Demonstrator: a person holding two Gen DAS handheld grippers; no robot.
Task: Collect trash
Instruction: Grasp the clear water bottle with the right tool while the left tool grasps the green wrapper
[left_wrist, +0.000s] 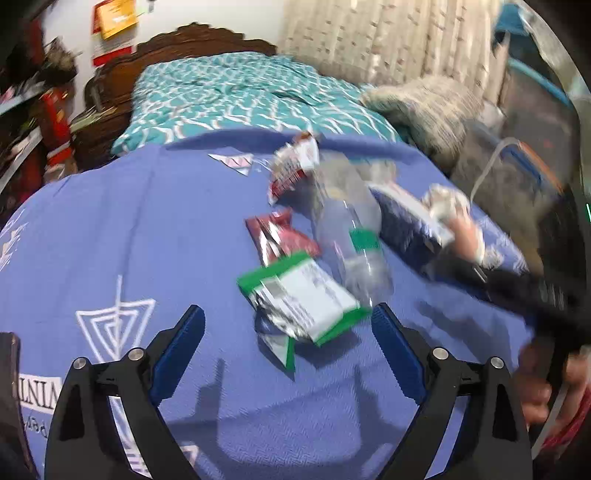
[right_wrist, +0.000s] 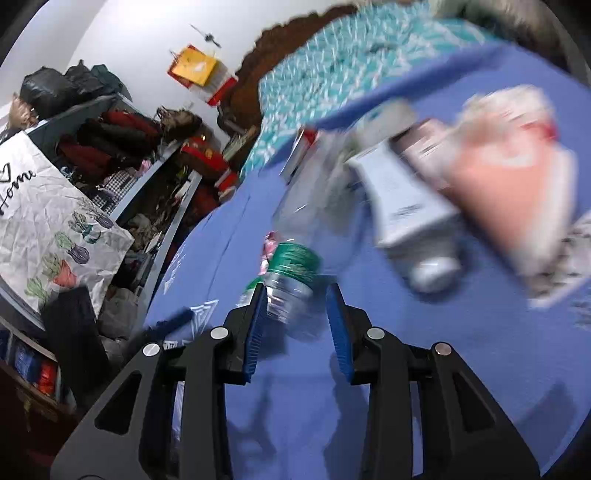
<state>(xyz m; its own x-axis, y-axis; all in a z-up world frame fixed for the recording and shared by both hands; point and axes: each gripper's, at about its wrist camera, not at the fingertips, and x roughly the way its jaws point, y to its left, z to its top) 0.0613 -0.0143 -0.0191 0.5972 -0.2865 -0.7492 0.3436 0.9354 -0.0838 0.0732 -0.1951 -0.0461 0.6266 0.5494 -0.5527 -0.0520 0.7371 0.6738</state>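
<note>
Trash lies on a blue bedspread (left_wrist: 129, 240). A green and white wrapper (left_wrist: 303, 295) sits just ahead of my left gripper (left_wrist: 288, 314), which is wide open and holds nothing. Beyond it lie a clear plastic bottle (left_wrist: 347, 229) with a green label, a dark red wrapper (left_wrist: 280, 236) and a red and white wrapper (left_wrist: 295, 162). In the right wrist view the bottle's (right_wrist: 295, 266) near end shows between the fingers of my right gripper (right_wrist: 295, 306). Its jaws stand narrow, and a gap remains at the right pad (right_wrist: 338, 325). A white tube (right_wrist: 402, 206) and a pink packet (right_wrist: 517, 192) lie past it, blurred.
A teal quilt (left_wrist: 240, 96) and a carved wooden headboard (left_wrist: 192, 40) lie beyond the bedspread. Cluttered shelves (right_wrist: 140, 155) and a printed paper bag (right_wrist: 48, 221) stand at the left. A hand (left_wrist: 535, 387) grips a black handle at the right edge of the left wrist view.
</note>
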